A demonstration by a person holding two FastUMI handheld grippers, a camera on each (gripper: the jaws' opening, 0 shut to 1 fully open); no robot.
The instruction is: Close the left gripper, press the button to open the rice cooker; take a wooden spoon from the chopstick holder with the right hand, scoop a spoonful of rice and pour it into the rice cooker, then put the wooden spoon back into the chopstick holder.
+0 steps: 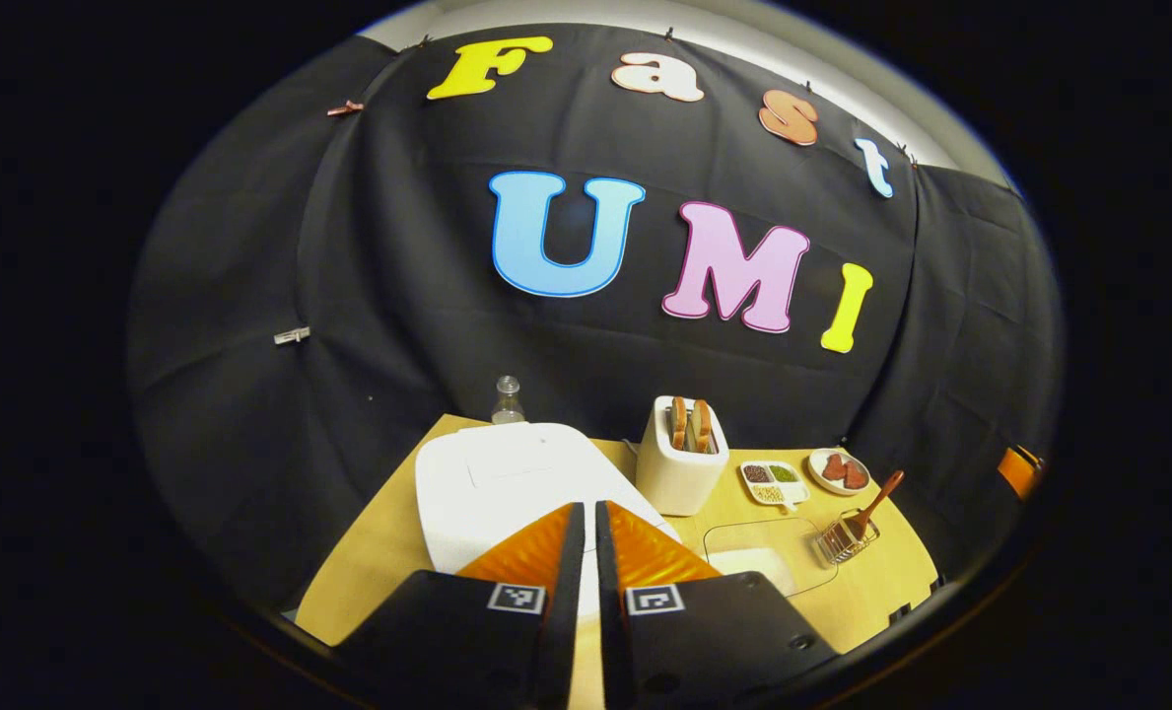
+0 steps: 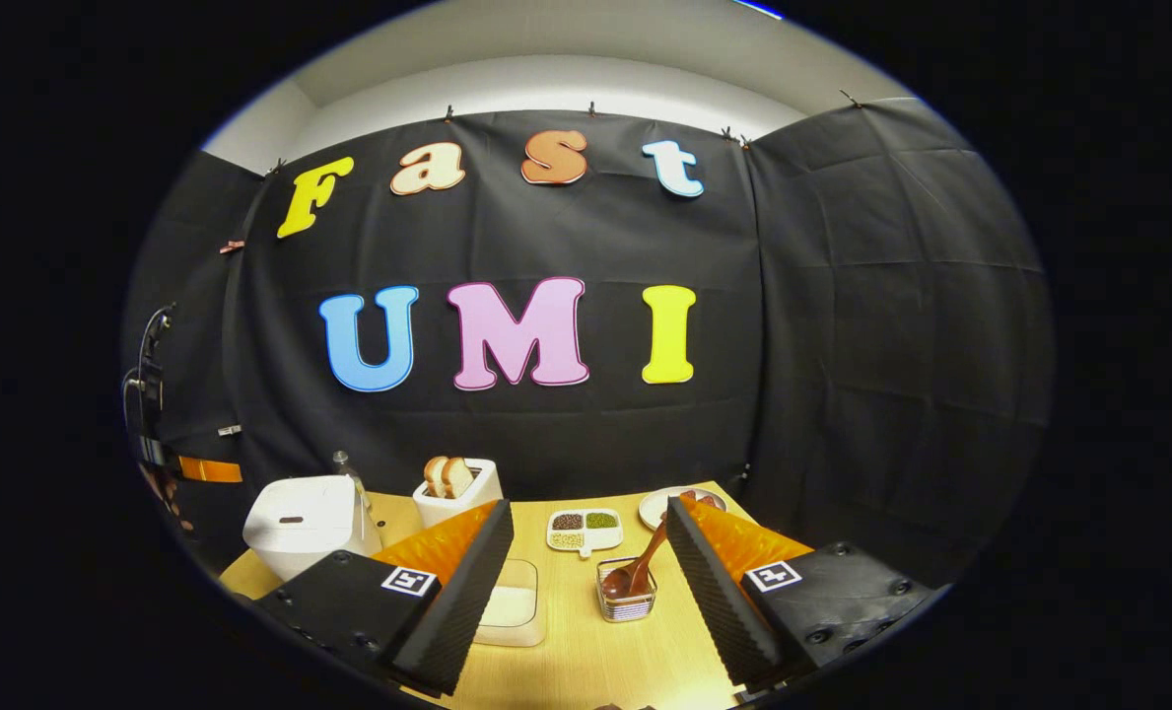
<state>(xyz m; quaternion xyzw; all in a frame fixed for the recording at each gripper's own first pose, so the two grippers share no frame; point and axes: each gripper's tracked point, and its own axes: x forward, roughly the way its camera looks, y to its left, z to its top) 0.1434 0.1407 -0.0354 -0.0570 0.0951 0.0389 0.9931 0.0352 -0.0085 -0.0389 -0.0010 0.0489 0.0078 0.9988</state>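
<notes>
I am holding my left tool [image 1: 589, 532] pressed together just above the closed rice cooker [image 1: 507, 483] at the surface's left edge. My right tool [image 2: 590, 552] is hanging spread, the wooden spoon [image 2: 642, 567] straight ahead, leaning in its chopstick holder [image 2: 627, 602].

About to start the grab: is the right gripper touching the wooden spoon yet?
Apart. In the right gripper view, the wooden spoon stands in the chopstick holder between the open right gripper fingers, with bare table on both sides.
</notes>
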